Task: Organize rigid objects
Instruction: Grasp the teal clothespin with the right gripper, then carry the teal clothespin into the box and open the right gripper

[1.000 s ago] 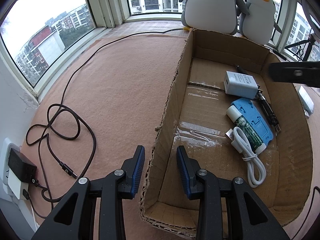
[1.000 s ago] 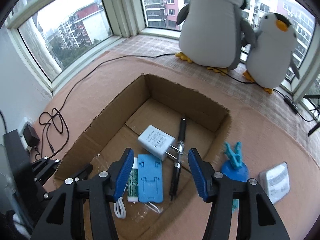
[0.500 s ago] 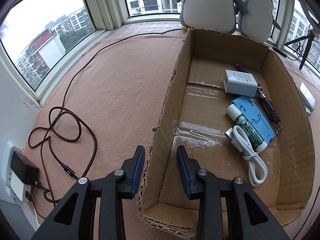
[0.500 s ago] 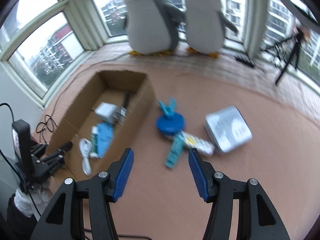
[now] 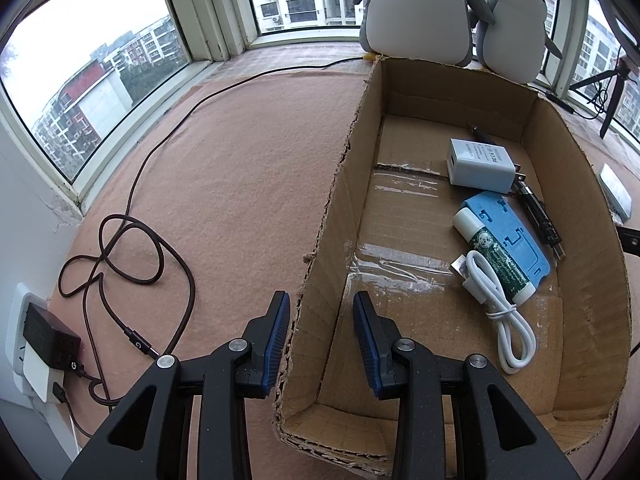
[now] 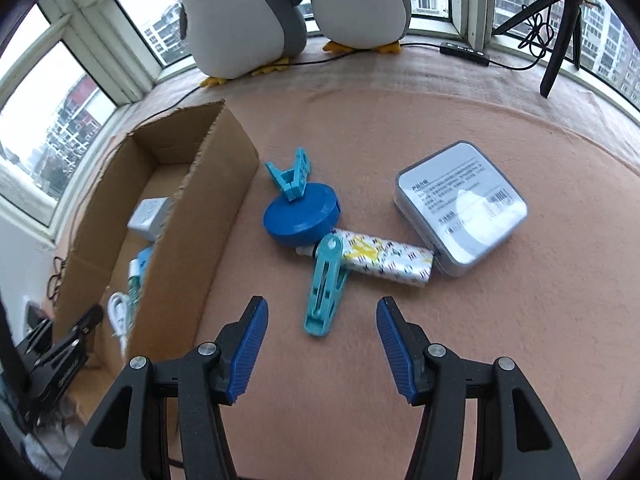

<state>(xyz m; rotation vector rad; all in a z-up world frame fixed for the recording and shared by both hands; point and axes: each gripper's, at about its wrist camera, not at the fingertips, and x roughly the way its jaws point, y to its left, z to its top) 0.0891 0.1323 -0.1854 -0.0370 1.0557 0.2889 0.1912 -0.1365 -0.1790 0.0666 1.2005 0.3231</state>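
Note:
A cardboard box (image 5: 584,216) (image 6: 224,184) holds a white charger (image 5: 478,164), a blue holder (image 5: 516,236), a green tube (image 5: 494,254), a white cable (image 5: 500,312) and a black pen (image 5: 536,212). My left gripper (image 5: 320,320) is open and straddles the box's left wall without clamping it. My right gripper (image 6: 318,334) is open and empty, just in front of a teal clothespin (image 6: 326,284). Beyond lie a patterned tube (image 6: 386,262), a blue disc (image 6: 302,216) with a second teal clip (image 6: 292,174), and a grey square box (image 6: 460,206).
Two plush penguins (image 6: 240,12) stand at the window sill. A black tripod (image 6: 560,20) stands at the far right. A dark cable (image 5: 132,240) loops on the carpet left of the box, near a wall charger (image 5: 44,344).
My right gripper has swung away from above the box to the loose items on the carpet to its right and come closer to them. My left gripper has stayed put.

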